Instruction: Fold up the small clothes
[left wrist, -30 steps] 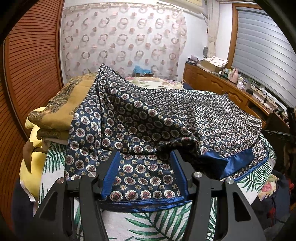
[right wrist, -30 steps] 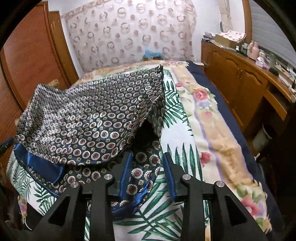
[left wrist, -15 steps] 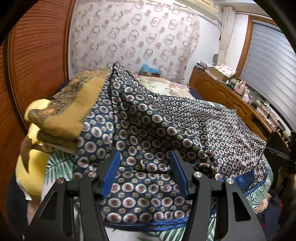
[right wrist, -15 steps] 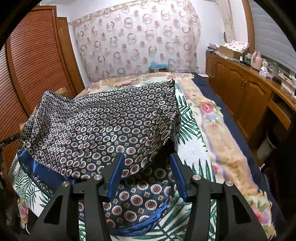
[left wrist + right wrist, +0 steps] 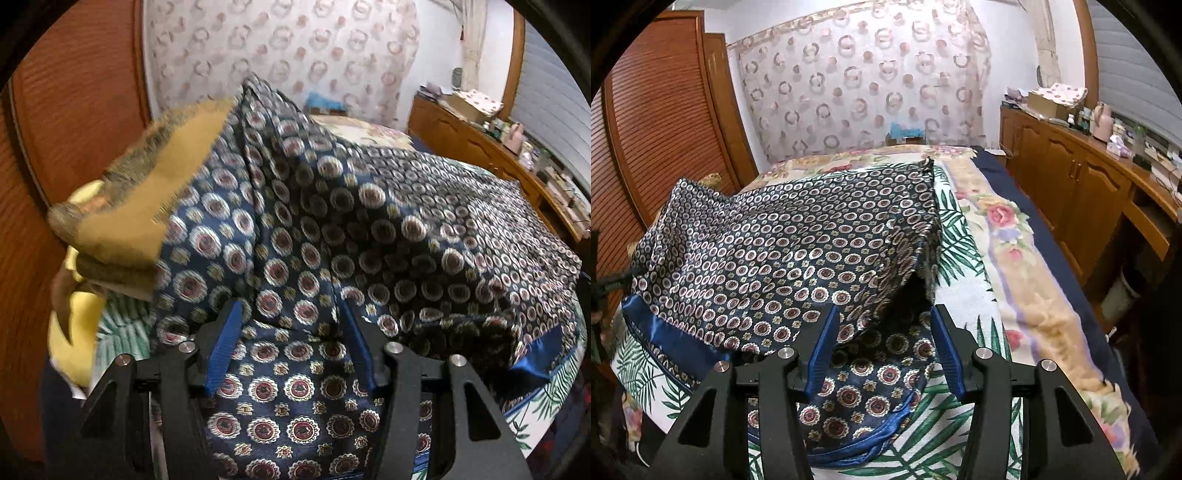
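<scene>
lifted higher than before, the patterned garment [image 5: 369, 229] drapes between both spread-jawed grippers, left gripper [image 5: 291, 350] and right gripper [image 5: 882, 350], over the bed [image 5: 1027, 295].

Even indoor light, fisheye warp, one view smeared

Both views are evenly and softly lit, with a bright far curtain [image 5: 864, 85] and white wall; no harsh glare. The left wrist view is motion-blurred throughout, worst on the yellow blanket [image 5: 147, 206] at left and the patterned garment [image 5: 332, 229]. The right wrist view is sharp. A dark shadow sits under the garment's lifted fold [image 5: 916, 295]. Black lens corners vignette both frames, and the wardrobe [image 5: 657, 129] and the cabinet [image 5: 1082, 199] bow outward at the edges.
</scene>
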Demonstrator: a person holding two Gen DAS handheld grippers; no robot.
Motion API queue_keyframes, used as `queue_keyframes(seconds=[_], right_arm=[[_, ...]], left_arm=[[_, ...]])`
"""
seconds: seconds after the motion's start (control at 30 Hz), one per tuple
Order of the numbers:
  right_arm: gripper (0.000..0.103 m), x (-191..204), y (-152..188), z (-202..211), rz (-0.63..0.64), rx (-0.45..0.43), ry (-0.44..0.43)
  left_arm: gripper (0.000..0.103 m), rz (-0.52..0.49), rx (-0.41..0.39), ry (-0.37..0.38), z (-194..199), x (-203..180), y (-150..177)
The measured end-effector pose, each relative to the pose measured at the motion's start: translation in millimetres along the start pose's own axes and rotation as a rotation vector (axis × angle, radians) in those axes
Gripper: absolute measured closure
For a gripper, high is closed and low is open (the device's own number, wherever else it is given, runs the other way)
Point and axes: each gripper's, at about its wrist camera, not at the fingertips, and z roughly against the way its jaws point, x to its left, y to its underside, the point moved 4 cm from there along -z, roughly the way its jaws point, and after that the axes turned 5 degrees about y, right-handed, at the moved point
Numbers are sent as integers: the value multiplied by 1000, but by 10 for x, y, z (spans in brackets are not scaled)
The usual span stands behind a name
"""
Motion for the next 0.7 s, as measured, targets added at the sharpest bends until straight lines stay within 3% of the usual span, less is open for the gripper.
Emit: queue_keyframes(seconds=[0.13, 0.2, 0.27, 0.47, 0.63, 0.67, 0.7], right_arm=[[50, -9, 28, -23, -4, 7, -9], [50, 8, 41, -34, 4, 10, -13], [50, 12, 45, -36, 9, 11, -16], [50, -33, 67, -36, -2, 10, -20], [50, -48, 85, -59, 1, 21, -24], [50, -42, 85, -60, 1, 20, -25], [50, -35, 84, -60, 0, 19, -26]], left_arm=[[72, 12, 12, 27, -87, 28, 5], [96, 10, 13, 41, -95, 47, -8], [102, -19, 12, 32, -78, 30, -12], [102, -35, -128, -12, 425, 126, -44], [102, -40, -117, -5, 468, 208, -123], [98, -41, -102, 3, 418, 209, -129], [81, -40, -83, 14, 353, 196, -118]])
